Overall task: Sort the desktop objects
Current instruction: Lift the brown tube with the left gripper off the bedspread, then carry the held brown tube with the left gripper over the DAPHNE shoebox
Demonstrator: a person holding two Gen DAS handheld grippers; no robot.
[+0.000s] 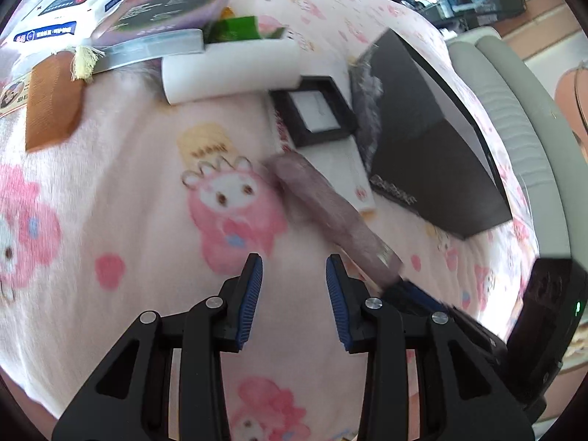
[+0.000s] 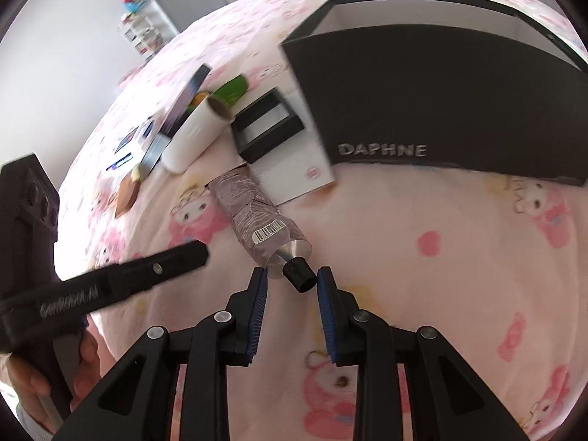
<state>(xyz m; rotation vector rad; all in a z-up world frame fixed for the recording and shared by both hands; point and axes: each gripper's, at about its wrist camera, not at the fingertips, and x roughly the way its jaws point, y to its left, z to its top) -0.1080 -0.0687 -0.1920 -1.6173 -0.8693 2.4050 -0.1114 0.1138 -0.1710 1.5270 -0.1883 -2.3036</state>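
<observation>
A mauve cream tube (image 2: 253, 217) with a black cap (image 2: 299, 271) lies on the pink cartoon blanket; it also shows in the left wrist view (image 1: 330, 213). My right gripper (image 2: 292, 286) is open, its blue pads either side of the cap, not closed on it. My left gripper (image 1: 294, 279) is open and empty over bare blanket, left of the tube. A large open black box marked DAPHNE (image 2: 433, 103) stands behind the tube; it also shows in the left wrist view (image 1: 433, 154).
A small black frame box (image 1: 316, 110) on a white card, a white roll (image 1: 231, 70), a green item (image 1: 235, 29), flat packets (image 1: 172, 7) and a brown comb (image 1: 51, 106) lie at the back. The left gripper's body (image 2: 110, 286) crosses the right view's left side.
</observation>
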